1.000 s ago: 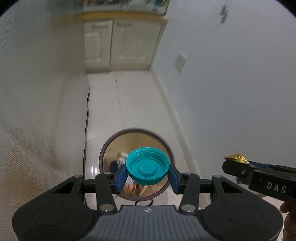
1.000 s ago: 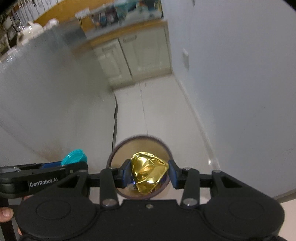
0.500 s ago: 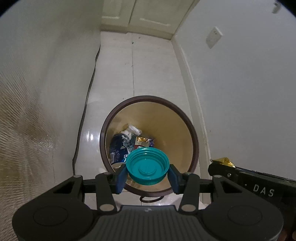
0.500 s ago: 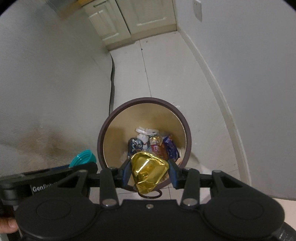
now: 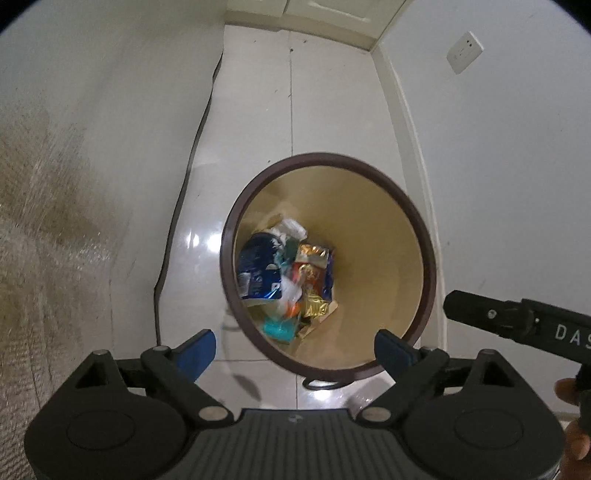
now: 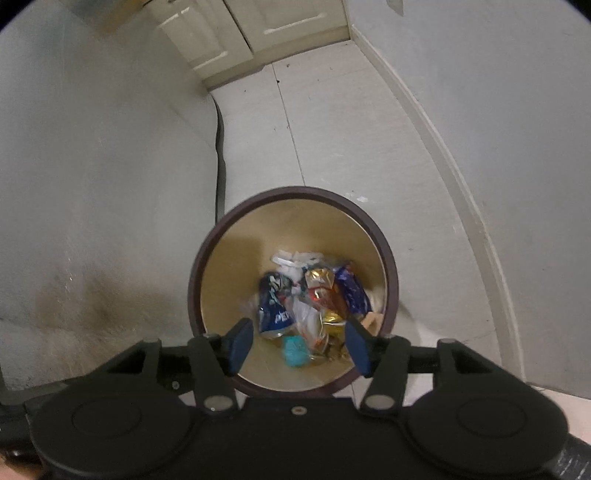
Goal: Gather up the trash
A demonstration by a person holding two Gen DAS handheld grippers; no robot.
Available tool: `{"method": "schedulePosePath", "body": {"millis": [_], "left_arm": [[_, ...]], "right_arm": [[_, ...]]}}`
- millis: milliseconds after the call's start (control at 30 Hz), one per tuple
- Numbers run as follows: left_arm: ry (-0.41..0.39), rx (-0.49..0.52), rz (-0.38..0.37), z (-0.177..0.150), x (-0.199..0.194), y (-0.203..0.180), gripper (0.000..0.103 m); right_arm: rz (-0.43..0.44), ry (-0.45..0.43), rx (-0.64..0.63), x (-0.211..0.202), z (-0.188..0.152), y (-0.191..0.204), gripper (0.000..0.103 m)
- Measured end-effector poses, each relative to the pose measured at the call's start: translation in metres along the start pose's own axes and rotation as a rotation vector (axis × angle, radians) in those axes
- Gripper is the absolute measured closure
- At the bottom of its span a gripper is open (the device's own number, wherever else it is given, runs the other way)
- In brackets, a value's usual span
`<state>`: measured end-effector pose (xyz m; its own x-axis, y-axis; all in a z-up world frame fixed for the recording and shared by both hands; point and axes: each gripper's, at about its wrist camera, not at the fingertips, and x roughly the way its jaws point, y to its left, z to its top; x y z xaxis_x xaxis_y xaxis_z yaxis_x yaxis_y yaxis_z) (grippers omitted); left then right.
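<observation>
A round trash bin with a dark brown rim [image 5: 427,258] [image 6: 392,273] stands on the floor below both grippers. Inside lie several wrappers, a blue can [image 5: 256,273] [image 6: 271,306], the teal cap [image 5: 277,328] [image 6: 295,351] and the gold foil wrapper [image 5: 314,306] [image 6: 332,318]. My left gripper [image 5: 294,349] is open and empty above the bin's near edge. My right gripper [image 6: 297,345] is open and empty over the bin; its body shows at the right of the left wrist view [image 5: 517,321].
White tiled floor [image 5: 325,122] runs ahead to cream cabinet doors [image 6: 258,33]. A white wall with a socket [image 5: 464,51] stands close on the right. A pale panel [image 5: 74,166] with a dark cable along its base [image 5: 192,173] is on the left.
Both grippers opened. The teal cap left my left gripper and the gold foil left my right gripper; both now lie in the bin. Both views tilted further down over the bin.
</observation>
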<state>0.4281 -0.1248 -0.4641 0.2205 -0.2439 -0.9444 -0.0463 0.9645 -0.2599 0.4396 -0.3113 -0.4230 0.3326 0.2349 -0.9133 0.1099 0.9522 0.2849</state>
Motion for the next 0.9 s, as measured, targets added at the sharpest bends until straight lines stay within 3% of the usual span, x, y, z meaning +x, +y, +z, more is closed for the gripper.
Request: {"method": "schedulePosePath", "body": {"millis": [433, 633, 800, 900], "left_arm": [[-0.051, 0.043, 0.032, -0.014, -0.048, -0.014, 0.000], [-0.087, 0.056, 0.056, -0.023, -0.081, -0.020, 0.000], [-0.131, 0.086, 0.073, -0.033, -0.111, -0.029, 0.000], [-0.152, 0.096, 0.069, -0.040, -0.129, -0.033, 0.000]], "right_arm": [[-0.034, -0.038, -0.060, -0.038, -0.012, 0.001, 0.042], [-0.057, -0.073, -0.072, -0.066, -0.022, 0.002, 0.026], [-0.080, -0.116, -0.080, -0.096, -0.031, 0.004, 0.006], [-0.084, -0.152, -0.077, -0.118, -0.036, 0.005, 0.001]]}}
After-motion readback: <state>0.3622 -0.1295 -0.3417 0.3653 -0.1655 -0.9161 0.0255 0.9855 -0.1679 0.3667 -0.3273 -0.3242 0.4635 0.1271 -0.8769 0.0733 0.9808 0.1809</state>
